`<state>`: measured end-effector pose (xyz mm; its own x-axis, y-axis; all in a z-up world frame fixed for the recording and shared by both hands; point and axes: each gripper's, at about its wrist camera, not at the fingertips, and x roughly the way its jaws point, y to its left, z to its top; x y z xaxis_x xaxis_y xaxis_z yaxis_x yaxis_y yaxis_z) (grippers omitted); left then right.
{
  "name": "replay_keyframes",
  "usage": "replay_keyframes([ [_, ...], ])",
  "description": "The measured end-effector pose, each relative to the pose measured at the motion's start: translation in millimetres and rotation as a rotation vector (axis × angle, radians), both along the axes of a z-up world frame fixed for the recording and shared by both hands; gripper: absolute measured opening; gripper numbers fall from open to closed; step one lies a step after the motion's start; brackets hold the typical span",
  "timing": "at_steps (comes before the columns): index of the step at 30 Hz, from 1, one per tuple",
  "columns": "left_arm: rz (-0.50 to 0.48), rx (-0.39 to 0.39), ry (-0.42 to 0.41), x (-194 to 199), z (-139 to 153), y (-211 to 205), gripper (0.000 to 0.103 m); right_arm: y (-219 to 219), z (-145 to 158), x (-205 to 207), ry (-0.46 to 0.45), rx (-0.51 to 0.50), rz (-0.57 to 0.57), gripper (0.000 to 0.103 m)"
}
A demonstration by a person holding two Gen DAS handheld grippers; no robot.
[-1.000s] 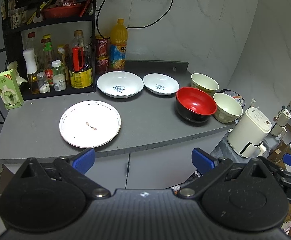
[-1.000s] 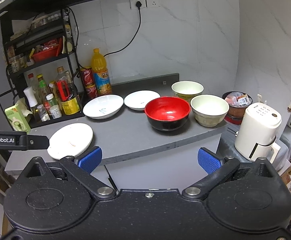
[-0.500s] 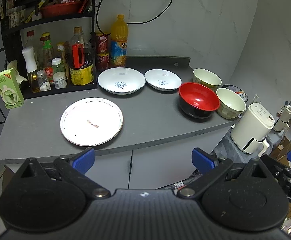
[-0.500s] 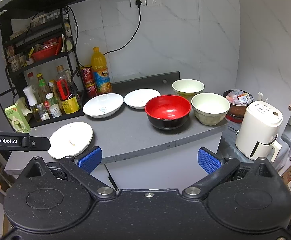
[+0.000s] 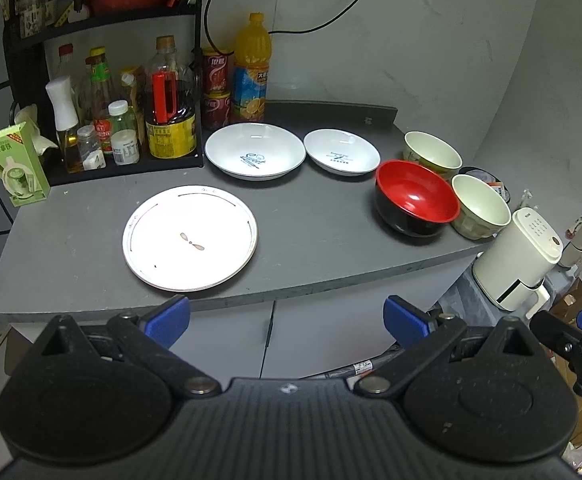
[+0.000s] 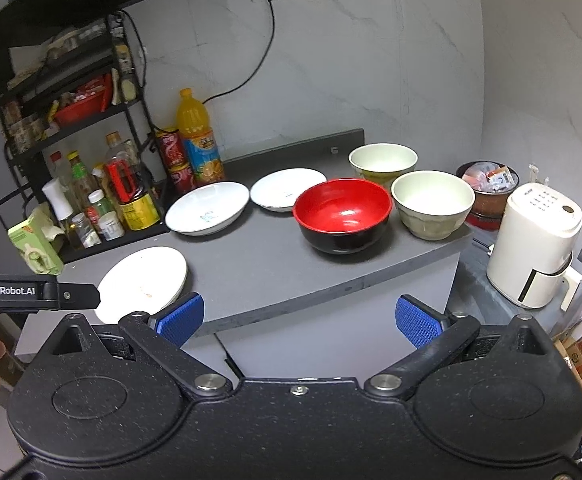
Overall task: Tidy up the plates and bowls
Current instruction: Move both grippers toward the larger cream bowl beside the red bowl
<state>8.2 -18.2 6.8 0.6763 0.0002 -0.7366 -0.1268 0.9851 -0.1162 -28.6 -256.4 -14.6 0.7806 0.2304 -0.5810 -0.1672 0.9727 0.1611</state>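
Dishes spread across the grey counter: flat plate near the front edge, two shallow white dishes behind it, red bowl beside two cream bowls. Left gripper and right gripper hover short of the counter, jaws wide, holding nothing.
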Motion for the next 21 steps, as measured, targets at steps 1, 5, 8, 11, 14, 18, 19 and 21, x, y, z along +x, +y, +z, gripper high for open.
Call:
replay_keyframes([
  [1, -0.003, -0.004, 0.004, 3.7, -1.0, 0.8, 0.102, -0.3, -1.2, 3.4, 0.001, 0.0, -0.006, 0.103],
  [5, -0.008, 0.0, 0.012, 24.2, -4.7, 0.4, 0.102, -2.5, -5.1, 20.4, 0.01, -0.003, -0.039, 0.103],
  [8, -0.014, -0.008, 0.022, 42.7, -8.3, 1.2, 0.102, -4.1, -8.5, 36.2, 0.022, -0.011, -0.062, 0.103],
  [11, -0.025, -0.003, 0.042, 64.5, -12.5, 0.9, 0.102, -7.2, -11.1, 53.9, 0.043, -0.004, -0.099, 0.103],
  [14, -0.063, 0.006, 0.049, 86.0, -15.2, -2.2, 0.102, -8.0, -14.6, 71.3, 0.056, -0.001, -0.128, 0.103],
  [18, -0.107, 0.008, 0.069, 120.3, -20.8, -6.0, 0.101, -7.5, -17.0, 93.5, 0.058, -0.003, -0.167, 0.103],
  [19, -0.118, 0.005, 0.071, 126.9, -21.7, -6.7, 0.101, -6.8, -17.4, 99.4, 0.058, -0.001, -0.178, 0.103],
  [21, -0.141, 0.011, 0.071, 144.1, -23.7, -8.6, 0.101, -5.8, -18.0, 110.1, 0.061, 0.003, -0.198, 0.103],
])
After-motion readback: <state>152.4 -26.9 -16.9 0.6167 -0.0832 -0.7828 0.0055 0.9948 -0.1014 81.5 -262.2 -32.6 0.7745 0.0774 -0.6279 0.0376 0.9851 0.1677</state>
